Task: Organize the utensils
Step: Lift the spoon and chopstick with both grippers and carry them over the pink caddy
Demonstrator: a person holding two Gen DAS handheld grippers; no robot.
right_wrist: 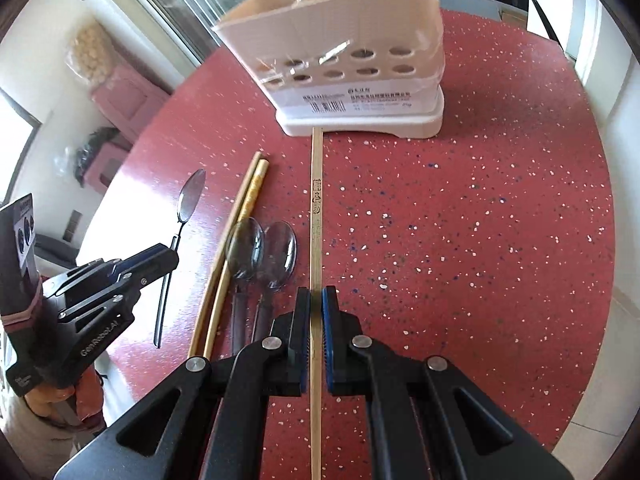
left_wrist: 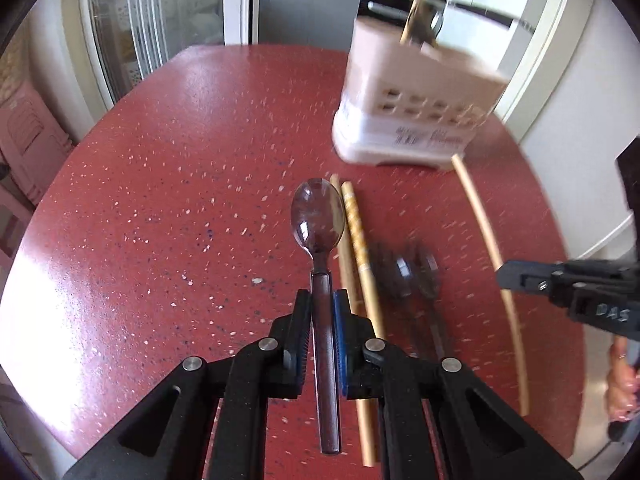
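The left gripper point(left_wrist: 322, 312) is clamped on the handle of a clear-bowled spoon point(left_wrist: 319, 216), which runs straight out between its pads with the bowl forward, above the red speckled table point(left_wrist: 160, 200). The right gripper point(right_wrist: 316, 312) has its jaws closed onto a single long chopstick point(right_wrist: 317, 200), whose far tip reaches the base of the beige utensil holder point(right_wrist: 360, 92). Between the two grippers, on the table, lie a pair of chopsticks point(right_wrist: 248, 196) side by side and, just beside them, two more clear spoons point(right_wrist: 264, 252) with bowls pointing toward the holder. The holder stands upright at the far side, already carrying cutlery.
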